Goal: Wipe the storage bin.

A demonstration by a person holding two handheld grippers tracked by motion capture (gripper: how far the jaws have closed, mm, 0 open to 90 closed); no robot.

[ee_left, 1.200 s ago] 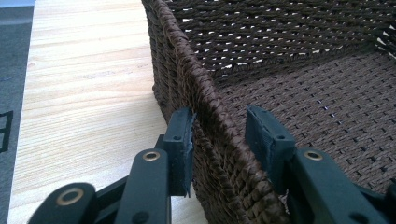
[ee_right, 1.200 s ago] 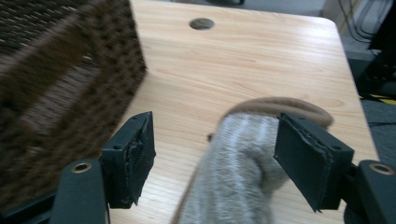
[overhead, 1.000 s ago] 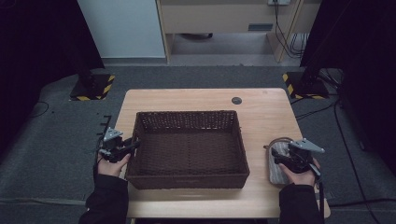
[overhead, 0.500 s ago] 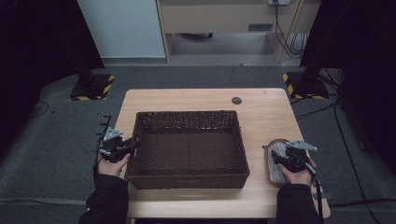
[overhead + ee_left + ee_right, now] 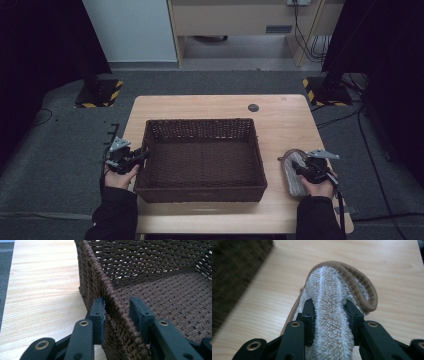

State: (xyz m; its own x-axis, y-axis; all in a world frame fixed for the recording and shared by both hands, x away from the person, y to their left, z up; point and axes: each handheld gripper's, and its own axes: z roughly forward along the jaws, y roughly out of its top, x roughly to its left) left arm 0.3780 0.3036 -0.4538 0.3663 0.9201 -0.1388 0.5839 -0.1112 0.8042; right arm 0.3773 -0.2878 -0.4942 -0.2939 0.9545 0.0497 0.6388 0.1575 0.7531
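Observation:
A dark brown wicker basket (image 5: 200, 121) stands empty in the middle of the table. My left gripper (image 5: 144, 155) straddles its left wall (image 5: 100, 277). In the left gripper view the jaws of the left gripper (image 5: 117, 312) have just been closing: one pad lies on the outer face, and a sliver of gap shows at the inner pad. On the right lies a grey fleece slipper (image 5: 294, 185) with brown trim. My right gripper (image 5: 296, 169) has just been closing on it, and the right gripper (image 5: 329, 315) now has its pads pressed into the slipper's (image 5: 332, 285) pile.
The light wooden table (image 5: 200, 105) has a small black round cap (image 5: 253, 107) near its far edge. Bare wood runs beside the basket on both sides. Grey carpet surrounds the table, with dark stands and cables beyond the far corners.
My right gripper has shifted slightly over the slipper and its jaws have drawn in on it. The left hand has stayed at the basket's left wall.

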